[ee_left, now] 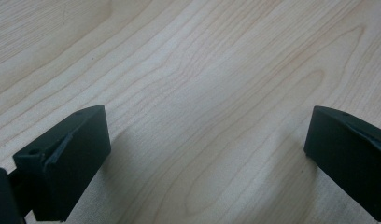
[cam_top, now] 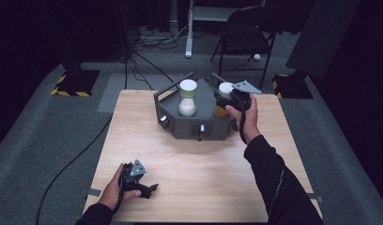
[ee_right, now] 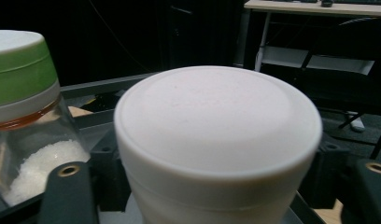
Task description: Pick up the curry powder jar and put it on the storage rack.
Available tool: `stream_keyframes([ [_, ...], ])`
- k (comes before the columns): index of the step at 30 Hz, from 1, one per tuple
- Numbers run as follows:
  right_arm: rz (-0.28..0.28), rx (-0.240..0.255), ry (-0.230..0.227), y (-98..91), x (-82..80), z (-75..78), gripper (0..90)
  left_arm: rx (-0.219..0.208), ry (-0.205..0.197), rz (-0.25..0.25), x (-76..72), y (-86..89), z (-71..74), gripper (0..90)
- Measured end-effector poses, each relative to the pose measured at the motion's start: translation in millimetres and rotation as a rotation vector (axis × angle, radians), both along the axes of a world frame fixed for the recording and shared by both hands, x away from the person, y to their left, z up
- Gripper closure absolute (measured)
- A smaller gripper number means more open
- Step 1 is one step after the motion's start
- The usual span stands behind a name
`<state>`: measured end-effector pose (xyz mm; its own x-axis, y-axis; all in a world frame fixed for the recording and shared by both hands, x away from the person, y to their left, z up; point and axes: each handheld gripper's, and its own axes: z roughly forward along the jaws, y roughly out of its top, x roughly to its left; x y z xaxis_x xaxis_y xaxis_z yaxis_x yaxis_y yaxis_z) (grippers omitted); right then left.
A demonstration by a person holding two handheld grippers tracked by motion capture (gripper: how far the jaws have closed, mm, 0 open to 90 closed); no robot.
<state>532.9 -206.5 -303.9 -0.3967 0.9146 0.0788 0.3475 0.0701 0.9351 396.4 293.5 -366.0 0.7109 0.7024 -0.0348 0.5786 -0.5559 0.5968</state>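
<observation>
Straddling white-capped jar, right gripper fingers part-spread, pads apparently off jar; jar sits in dark rack, upper centre of high view, beside green-capped jar. Risk: pulling away skewed clips cap, tips jar against neighbour. Left gripper released, idle on tabletop, lower left.

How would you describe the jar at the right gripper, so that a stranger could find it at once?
On the light wooden table, look at the dark grey angular tray at its far side, which holds two jars. The one meant is the amber-bodied jar with a plain white cap, on the right, next to the hand. Its neighbour, the clear glass jar of white grains, has a green band under its cap.
</observation>
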Motion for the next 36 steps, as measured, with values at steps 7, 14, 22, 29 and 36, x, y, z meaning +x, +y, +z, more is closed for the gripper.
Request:
stream_keyframes([
  [7,-0.017,-0.027,-0.021,1.8,-6.3,-4.9,13.2,0.0,0.0,0.0,0.0,0.0,0.0,0.3],
  [14,-0.025,-0.023,-0.029,-4.1,-13.7,-6.0,7.1,0.0,0.001,0.0,0.2,0.0,0.0,0.3],
  [22,-0.02,-0.037,-0.051,-9.3,-25.0,-5.6,6.7,-0.001,0.001,0.0,0.2,0.0,0.0,0.3],
  [29,-0.006,-0.054,-0.064,-12.0,-38.5,-8.4,6.6,0.0,0.001,0.0,0.2,0.0,0.0,0.3],
  [36,0.002,-0.049,-0.071,-14.4,-51.7,-16.4,6.6,-0.001,0.0,-0.001,0.2,0.1,-0.1,0.3],
])
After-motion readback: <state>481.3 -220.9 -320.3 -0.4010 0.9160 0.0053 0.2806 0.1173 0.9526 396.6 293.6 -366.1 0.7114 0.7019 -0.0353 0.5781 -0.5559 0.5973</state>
